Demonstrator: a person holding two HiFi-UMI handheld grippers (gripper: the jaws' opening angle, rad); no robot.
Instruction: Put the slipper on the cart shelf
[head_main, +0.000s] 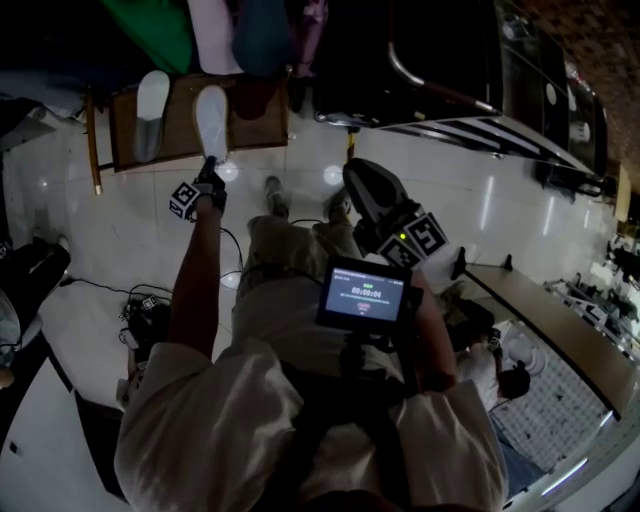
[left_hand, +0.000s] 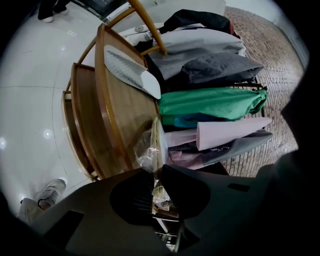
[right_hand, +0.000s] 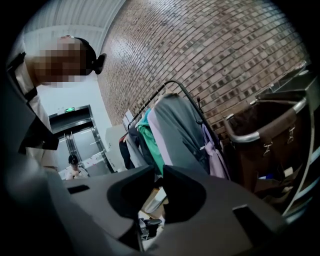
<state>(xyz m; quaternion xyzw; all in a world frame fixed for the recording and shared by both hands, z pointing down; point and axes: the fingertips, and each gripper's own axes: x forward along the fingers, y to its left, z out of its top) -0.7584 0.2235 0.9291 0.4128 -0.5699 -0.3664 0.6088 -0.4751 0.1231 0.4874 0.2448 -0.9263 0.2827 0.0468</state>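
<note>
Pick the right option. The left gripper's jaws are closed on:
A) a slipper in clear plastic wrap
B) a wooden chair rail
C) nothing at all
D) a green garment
A: the left gripper view shows the left gripper with its jaws pressed on the edge of the plastic-wrapped slipper, clear of the green garment and the wooden chair.

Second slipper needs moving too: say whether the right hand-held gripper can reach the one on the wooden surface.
Probably not yet: the right hand-held gripper hangs beside the wooden surface, and the left hand-held gripper with its own slipper stands between it and that slipper.
</note>
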